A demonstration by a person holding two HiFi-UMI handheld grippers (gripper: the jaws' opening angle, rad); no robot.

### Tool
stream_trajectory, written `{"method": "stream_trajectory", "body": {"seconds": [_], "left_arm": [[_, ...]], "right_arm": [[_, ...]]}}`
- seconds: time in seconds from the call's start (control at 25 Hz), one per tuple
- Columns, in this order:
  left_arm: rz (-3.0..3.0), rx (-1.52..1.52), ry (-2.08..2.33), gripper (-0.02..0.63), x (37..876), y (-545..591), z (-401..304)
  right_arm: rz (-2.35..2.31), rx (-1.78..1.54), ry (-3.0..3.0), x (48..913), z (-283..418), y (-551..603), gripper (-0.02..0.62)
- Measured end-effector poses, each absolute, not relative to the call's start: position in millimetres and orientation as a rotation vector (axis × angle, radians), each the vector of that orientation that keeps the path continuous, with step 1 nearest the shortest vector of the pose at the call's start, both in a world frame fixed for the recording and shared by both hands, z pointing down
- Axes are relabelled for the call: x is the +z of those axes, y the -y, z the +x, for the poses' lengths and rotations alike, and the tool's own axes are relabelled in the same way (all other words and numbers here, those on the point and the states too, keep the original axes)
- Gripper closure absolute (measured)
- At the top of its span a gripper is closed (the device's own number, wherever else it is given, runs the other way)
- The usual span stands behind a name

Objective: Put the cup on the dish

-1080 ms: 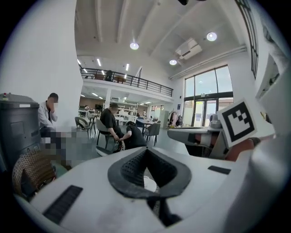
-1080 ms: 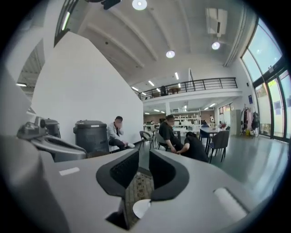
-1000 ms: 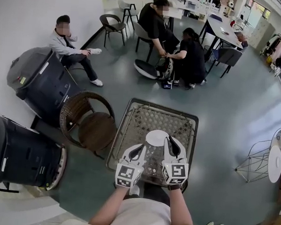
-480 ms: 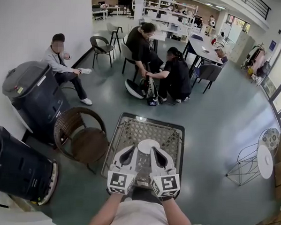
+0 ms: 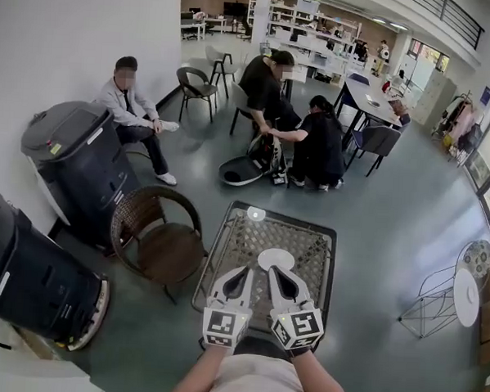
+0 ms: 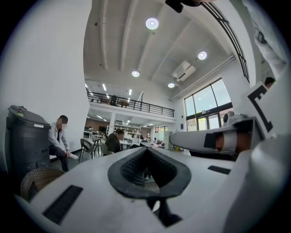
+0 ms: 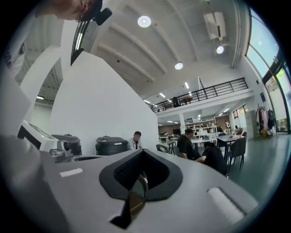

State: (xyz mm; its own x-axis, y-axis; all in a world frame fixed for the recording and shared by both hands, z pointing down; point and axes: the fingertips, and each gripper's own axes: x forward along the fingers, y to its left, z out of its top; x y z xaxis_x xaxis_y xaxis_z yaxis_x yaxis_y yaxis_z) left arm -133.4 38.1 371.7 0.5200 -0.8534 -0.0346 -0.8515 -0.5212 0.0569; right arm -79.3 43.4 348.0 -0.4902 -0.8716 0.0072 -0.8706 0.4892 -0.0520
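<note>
L gripper (image 5: 242, 274) & R gripper (image 5: 274, 273): jaws closed tight on both, nothing held, side by side over near edge of bench (image 5: 241, 236). Dish (image 5: 276, 259) bare, just ahead of tips. Cup (image 7: 137, 190): prob glassy curve below R jaws; unclear in head view. My read: open R jaws wide, grip cup wall low, lift straight, set centred on dish. Count: 1 dish, 1 prob cup, 2 grippers, 1 bench

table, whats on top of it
On the table: a white dish in the middle and a small pale thing, too small to name, at the far edge. The left tongs and right tongs cover the near part, so anything under them is hidden.
</note>
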Motion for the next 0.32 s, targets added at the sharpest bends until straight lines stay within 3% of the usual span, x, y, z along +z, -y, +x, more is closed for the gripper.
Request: {"method": "stream_trajectory", "body": {"seconds": [0.32], "left_arm": [[2.619, -0.134, 1.647, 0.603, 366, -5, -182]], "right_arm": [[-1.569, 0.034, -2.724, 329, -107, -17, 0.597]]}}
